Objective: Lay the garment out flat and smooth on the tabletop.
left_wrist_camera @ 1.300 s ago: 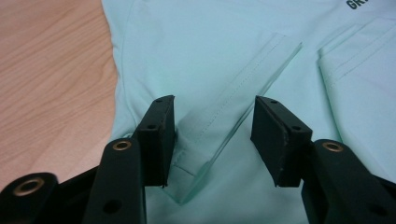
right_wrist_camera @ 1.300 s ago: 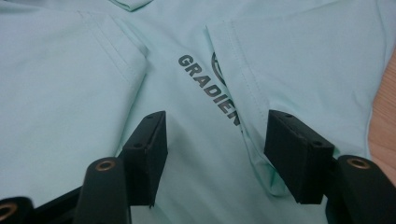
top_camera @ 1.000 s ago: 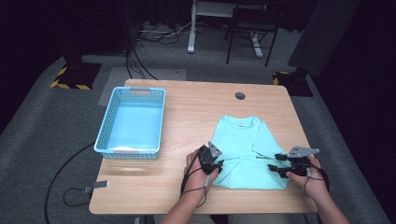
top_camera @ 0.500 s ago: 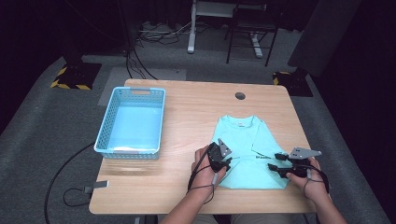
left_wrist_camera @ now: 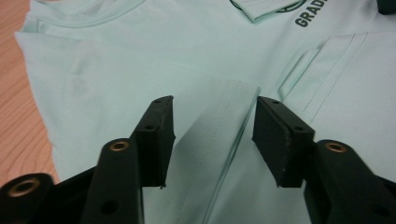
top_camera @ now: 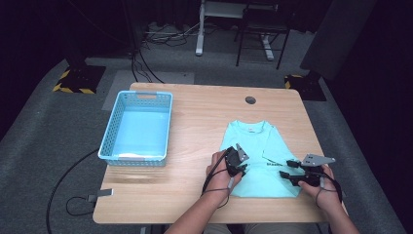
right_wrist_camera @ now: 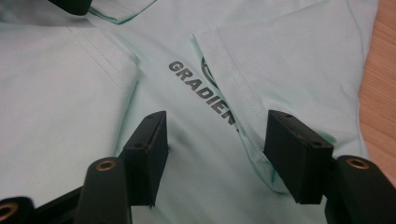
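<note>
Both my left gripper (left_wrist_camera: 212, 140) and right gripper (right_wrist_camera: 215, 156) gape over the shirt (top_camera: 263, 161) at the table's (top_camera: 195, 122) five o'clock, risking one-layer pinches dragging folds loose.

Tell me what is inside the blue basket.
The basket looks empty: its pale floor shows, with no item on it. The strip just behind its near wall is hidden in the high view.
</note>
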